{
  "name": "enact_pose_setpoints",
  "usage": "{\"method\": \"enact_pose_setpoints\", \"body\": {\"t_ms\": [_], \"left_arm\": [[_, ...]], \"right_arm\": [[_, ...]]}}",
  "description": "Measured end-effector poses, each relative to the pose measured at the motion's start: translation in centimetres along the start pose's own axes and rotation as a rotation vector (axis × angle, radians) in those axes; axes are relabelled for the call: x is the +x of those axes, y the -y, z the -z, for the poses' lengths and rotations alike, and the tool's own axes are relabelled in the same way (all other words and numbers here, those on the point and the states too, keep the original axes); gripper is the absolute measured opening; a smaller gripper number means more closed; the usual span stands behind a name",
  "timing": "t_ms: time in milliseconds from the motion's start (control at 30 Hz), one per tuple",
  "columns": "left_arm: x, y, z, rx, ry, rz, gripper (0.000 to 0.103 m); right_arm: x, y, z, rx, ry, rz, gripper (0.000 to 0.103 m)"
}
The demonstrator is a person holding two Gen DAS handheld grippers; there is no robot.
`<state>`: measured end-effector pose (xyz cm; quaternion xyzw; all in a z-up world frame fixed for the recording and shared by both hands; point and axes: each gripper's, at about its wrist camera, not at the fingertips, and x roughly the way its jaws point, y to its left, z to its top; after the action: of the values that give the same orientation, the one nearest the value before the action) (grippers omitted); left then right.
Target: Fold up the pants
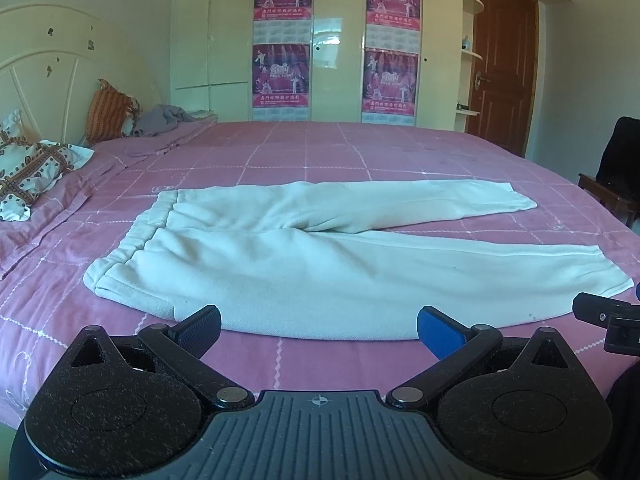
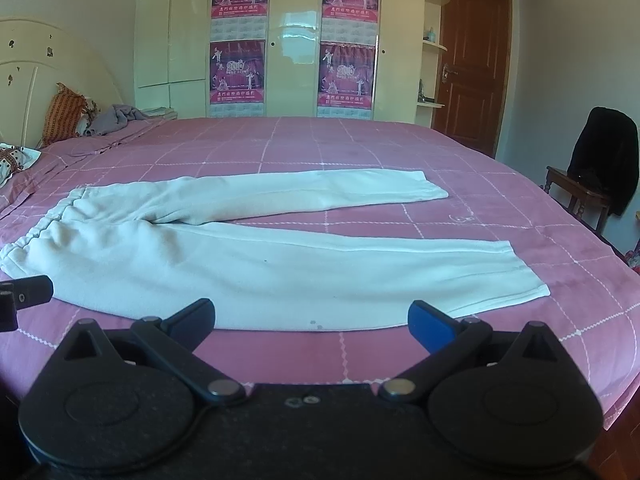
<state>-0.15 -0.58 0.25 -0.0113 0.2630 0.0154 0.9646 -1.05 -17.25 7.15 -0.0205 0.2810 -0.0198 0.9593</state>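
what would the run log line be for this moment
stage: before first fold | pants: flat on bed, legs spread | left gripper: open, empty, near edge | right gripper: open, empty, near edge

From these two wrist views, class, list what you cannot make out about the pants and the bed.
- Underside of the pants: hidden by their own cloth, both views.
- Near edge of the bed: covered by the right gripper; likewise by the left gripper.
- Poster text: too small.
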Motion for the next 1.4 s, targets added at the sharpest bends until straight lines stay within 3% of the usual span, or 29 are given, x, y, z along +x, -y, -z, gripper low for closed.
{"method": "enact_pose_setpoints", "body": {"t_ms": [1400], "left_arm": [[0.16, 0.27, 0.29, -0.001, -0.005, 0.01, 0.103]], "right_arm": [[-0.1, 0.07, 0.0, 0.004, 0.0, -0.001, 0.103]]}}
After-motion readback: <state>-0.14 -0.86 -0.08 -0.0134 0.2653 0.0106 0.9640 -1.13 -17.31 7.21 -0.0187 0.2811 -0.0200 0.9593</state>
